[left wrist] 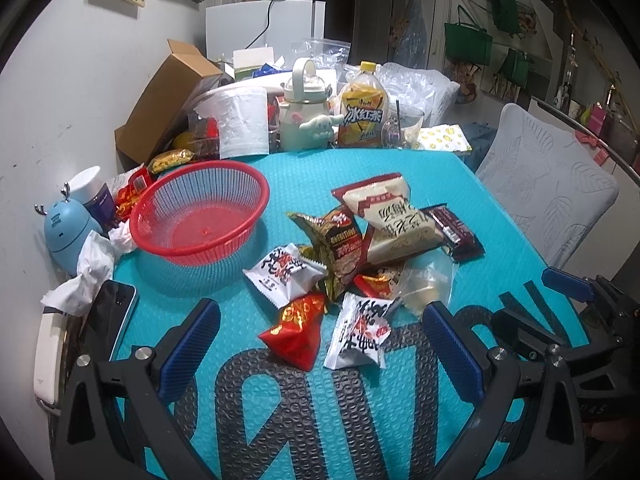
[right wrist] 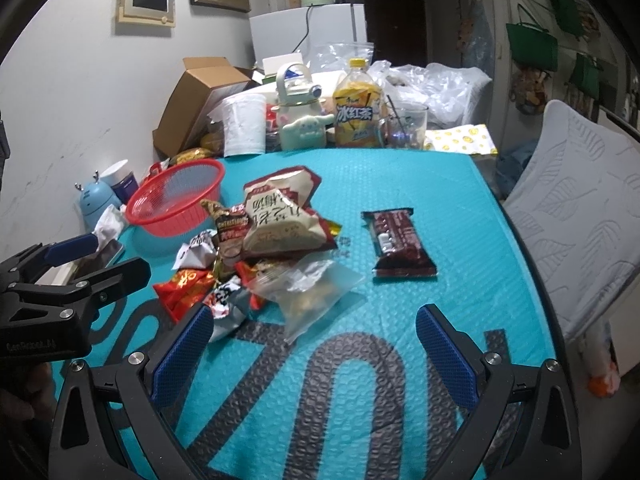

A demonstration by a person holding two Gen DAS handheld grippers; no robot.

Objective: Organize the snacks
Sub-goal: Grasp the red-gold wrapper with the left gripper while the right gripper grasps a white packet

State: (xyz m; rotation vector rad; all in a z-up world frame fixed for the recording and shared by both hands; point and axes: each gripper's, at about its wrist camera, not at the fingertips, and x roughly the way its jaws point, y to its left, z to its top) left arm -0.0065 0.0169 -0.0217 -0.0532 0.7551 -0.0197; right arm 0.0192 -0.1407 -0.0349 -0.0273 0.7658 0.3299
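Teal bubble-textured matting with big dark lettering covers the worktop, which carries everything. Next in size, the red mesh basket sits toward the left rear of the mat with nothing in it, well apart from both grippers. Right of it lies the pile of snacks, overlapping one another: a large cream and red bag on top at the back, a dark green and gold packet leaning against it, and a clear plastic bag at the near right edge. A dark brown wrapped bar lies flat by itself just right of the pile. Smaller still, two white sachets with black and red print and a crumpled red packet lie nearest the cameras. The left gripper is spread wide, holding nothing, with the red packet and one white sachet between its fingers. The right gripper is likewise spread and empty over bare mat.
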